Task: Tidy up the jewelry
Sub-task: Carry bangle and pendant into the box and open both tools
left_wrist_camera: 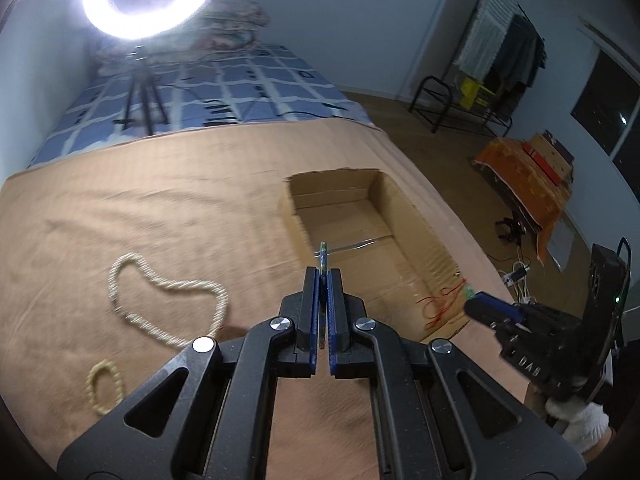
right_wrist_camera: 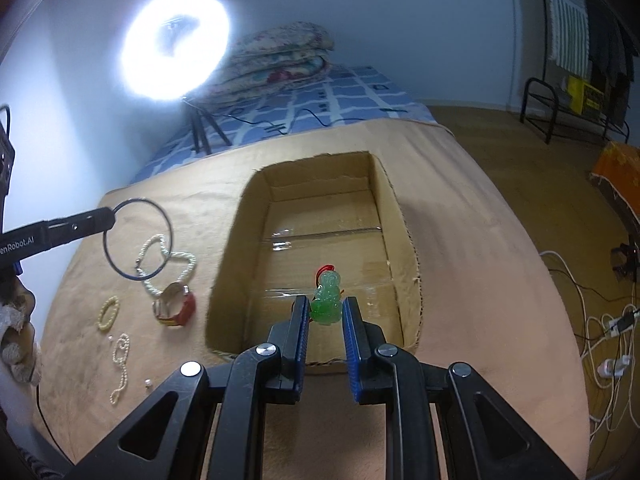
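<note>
Jewelry lies scattered on the tan cloth (right_wrist_camera: 460, 208) to the left of the box (right_wrist_camera: 394, 216): a small bead bracelet (right_wrist_camera: 109, 312), a pearl strand (right_wrist_camera: 120, 364) running near to far, a twisted rope necklace (right_wrist_camera: 168, 264) and a red-strapped watch (right_wrist_camera: 176, 306) just beside the box wall. My left gripper (left_wrist_camera: 323, 276) has its jaws pressed on a thin dark bangle (right_wrist_camera: 138, 240). I see it edge-on in the left wrist view, sticking straight out past the fingertips toward the box; from the right wrist view it shows as a full hoop held up over the rope necklace. The box is open cardboard with clear tape across its floor, its long side running near to far. My right gripper (right_wrist_camera: 326, 312) hangs over its near end, jaws spread a little, with a green translucent pendant (right_wrist_camera: 327, 300) between the tips. The pendant is gourd-shaped and stands upright, with a red cord loop at its top. I cannot tell whether the pads actually touch it.
</note>
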A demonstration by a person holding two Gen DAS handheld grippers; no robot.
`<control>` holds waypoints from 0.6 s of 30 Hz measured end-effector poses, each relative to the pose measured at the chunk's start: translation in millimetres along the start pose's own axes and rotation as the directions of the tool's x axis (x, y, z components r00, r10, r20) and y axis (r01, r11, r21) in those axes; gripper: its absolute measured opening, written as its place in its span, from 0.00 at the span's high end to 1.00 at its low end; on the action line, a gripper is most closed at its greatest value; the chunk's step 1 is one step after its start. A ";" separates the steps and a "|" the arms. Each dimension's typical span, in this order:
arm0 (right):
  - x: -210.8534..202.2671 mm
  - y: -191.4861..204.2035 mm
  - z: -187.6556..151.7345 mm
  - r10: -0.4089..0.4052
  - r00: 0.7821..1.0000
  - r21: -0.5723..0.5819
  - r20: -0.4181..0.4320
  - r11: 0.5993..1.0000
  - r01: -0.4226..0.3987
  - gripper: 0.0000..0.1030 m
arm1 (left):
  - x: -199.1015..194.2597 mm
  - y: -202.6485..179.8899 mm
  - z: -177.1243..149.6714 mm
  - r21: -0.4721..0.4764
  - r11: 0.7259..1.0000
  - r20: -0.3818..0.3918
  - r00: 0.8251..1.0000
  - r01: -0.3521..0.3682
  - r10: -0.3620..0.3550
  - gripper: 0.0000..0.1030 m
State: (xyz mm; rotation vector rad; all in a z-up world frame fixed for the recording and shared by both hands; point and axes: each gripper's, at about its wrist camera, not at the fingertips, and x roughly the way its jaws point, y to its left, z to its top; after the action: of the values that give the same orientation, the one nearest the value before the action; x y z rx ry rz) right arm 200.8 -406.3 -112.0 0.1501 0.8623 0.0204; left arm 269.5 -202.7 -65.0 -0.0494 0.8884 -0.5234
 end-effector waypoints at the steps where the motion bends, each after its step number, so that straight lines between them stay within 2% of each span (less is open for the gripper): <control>1: 2.5 -2.5 0.4 -0.003 1.000 0.005 -0.003 1.000 0.003 0.85 | 6.8 -4.3 1.5 0.005 1.000 -0.007 1.000 0.006 -0.006 0.99; 8: 12.3 -20.7 -0.3 -0.008 1.000 0.058 -0.024 0.998 0.010 0.85 | 57.5 -30.2 12.2 -0.005 0.999 -0.064 0.997 0.047 -0.047 0.99; 18: 24.7 -23.0 -2.7 -0.025 0.998 0.043 -0.053 0.999 0.028 0.85 | 114.2 -43.0 6.4 -0.038 0.996 -0.169 0.982 0.083 -0.088 0.99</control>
State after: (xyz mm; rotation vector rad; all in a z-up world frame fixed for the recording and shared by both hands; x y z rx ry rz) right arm 213.9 -426.8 -135.6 0.1795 0.9173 -0.0193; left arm 315.1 -293.4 -133.1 -0.0719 1.0656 -0.6003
